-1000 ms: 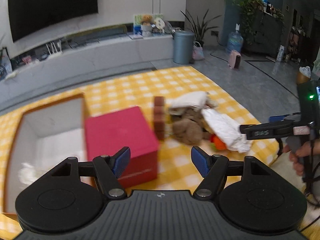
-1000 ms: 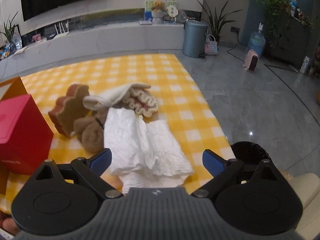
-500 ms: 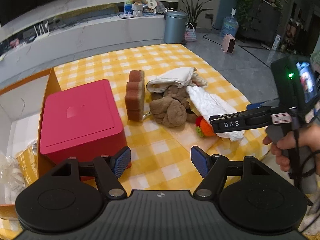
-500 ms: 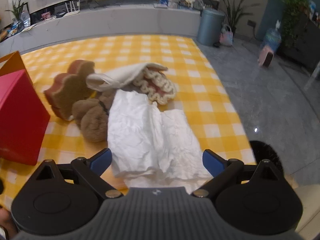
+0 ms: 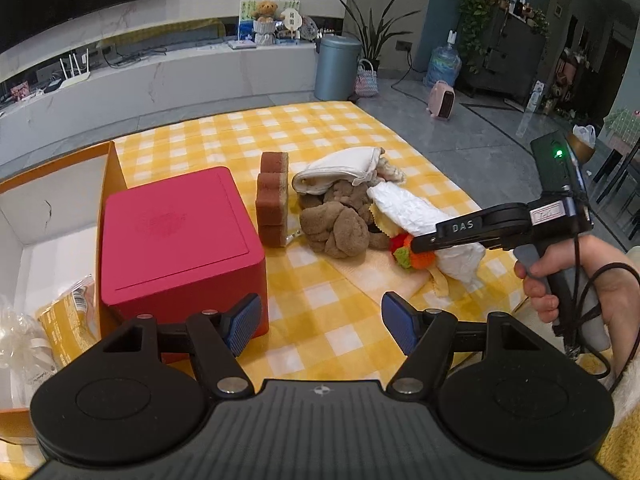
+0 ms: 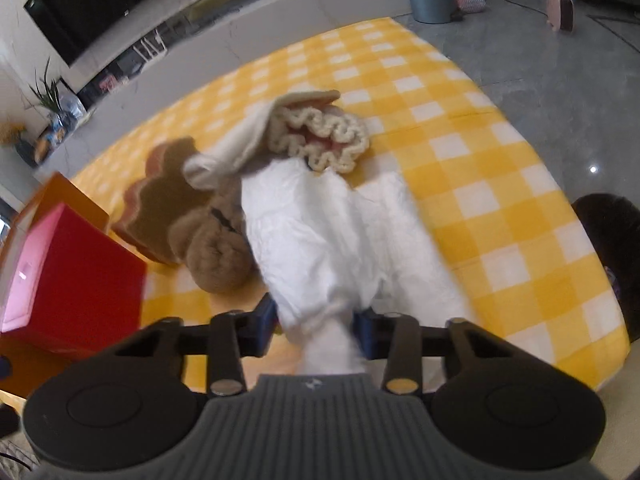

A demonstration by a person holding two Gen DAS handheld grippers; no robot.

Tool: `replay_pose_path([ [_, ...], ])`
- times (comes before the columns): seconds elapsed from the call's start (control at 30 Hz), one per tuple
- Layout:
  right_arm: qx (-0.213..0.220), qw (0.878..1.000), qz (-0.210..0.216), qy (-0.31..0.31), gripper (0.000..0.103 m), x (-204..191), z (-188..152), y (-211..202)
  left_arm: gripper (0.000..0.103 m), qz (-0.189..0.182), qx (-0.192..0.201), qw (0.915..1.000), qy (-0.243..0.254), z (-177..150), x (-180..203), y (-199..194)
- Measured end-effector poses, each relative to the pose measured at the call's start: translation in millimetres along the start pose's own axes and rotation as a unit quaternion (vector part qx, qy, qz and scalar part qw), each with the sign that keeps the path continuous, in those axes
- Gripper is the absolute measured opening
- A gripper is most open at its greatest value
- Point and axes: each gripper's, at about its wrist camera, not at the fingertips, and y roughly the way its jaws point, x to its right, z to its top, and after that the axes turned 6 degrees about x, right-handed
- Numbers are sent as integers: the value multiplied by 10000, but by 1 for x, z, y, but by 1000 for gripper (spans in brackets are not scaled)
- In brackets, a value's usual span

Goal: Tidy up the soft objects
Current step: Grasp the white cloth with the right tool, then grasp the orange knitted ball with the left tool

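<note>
A pile of soft things lies on the yellow checked cloth (image 5: 320, 320): a white crinkled cloth (image 6: 332, 240), a brown plush toy (image 5: 336, 228), a cream sock (image 5: 344, 168), a ruffled crochet piece (image 6: 320, 136), a brown sponge (image 5: 274, 200) and an orange-green knitted toy (image 5: 416, 256). My right gripper (image 6: 316, 326) is shut on the near end of the white cloth; it also shows in the left wrist view (image 5: 424, 242). My left gripper (image 5: 320, 322) is open and empty, above the cloth near the red box.
A red box (image 5: 176, 240) stands left of the pile, beside an open orange-edged cardboard box (image 5: 48, 216) with packets inside. The cloth's right edge (image 6: 580, 240) drops to grey floor. A bin (image 5: 338, 66) and a low white TV bench (image 5: 160, 80) stand beyond.
My right gripper went down onto the white cloth and closed on it. My left gripper pulled back and turned right, bringing the pile into fuller view.
</note>
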Motion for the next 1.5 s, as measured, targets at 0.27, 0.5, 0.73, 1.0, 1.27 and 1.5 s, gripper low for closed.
replay_pose_path([
  [0.27,495,9988,-5,-46,10,-1,6,-32,81,-132,37,9999,102,8,14,10],
  [0.5,729,9972,-135,93,10,10,8,-49,81,-318,-207,9980,502,12,41,46],
  [0.73,688,9967,-367,231,10,18,7,-44,81,-876,-512,9948,110,22,59,105],
  [1.0,1014,9921,-330,662,10,28,9,-58,81,-591,-454,9972,-28,18,77,159],
  [1.27,1083,9909,-331,727,10,28,9,-60,46,-355,-729,9950,584,10,86,171],
  [1.5,1125,9907,-316,700,10,27,9,-64,46,-473,-461,9939,886,23,86,127],
])
